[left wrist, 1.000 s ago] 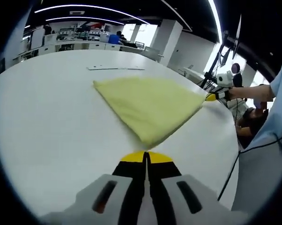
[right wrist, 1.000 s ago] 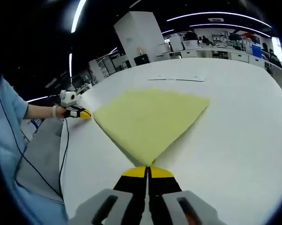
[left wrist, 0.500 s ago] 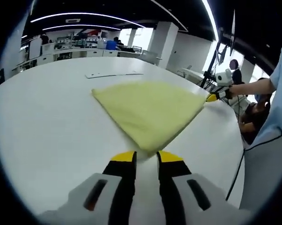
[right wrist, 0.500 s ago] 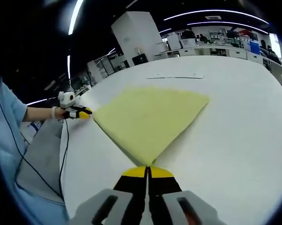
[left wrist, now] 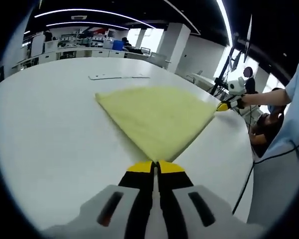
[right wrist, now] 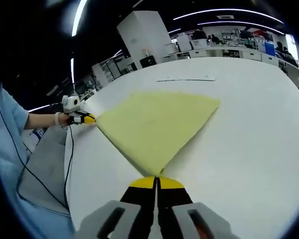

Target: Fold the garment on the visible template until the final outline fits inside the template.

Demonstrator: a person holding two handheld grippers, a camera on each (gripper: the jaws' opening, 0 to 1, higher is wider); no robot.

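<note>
A yellow garment [left wrist: 156, 117] lies folded flat on the white table [left wrist: 49, 139], tapering to a corner at each gripper. In the left gripper view my left gripper [left wrist: 155, 168] has its yellow-tipped jaws shut on the near corner. The right gripper [left wrist: 224, 105] sits at the cloth's far right corner, held by a hand. In the right gripper view the garment [right wrist: 156, 124] narrows to a point at my right gripper [right wrist: 156, 181], shut on that corner. The left gripper [right wrist: 85, 119] touches the cloth's left corner. A thin flat template outline [left wrist: 119, 77] [right wrist: 186, 79] lies beyond the garment.
The table edge [left wrist: 246, 149] runs close on the right of the left gripper view. A person's light blue sleeve [left wrist: 293, 124] and a black cable [right wrist: 67, 164] hang beside it. Desks and shelves [left wrist: 79, 47] stand far behind.
The left gripper's jaws stood open half a second ago and are shut again now on the garment's corner. The right gripper has stayed shut; the cloth has barely shifted.
</note>
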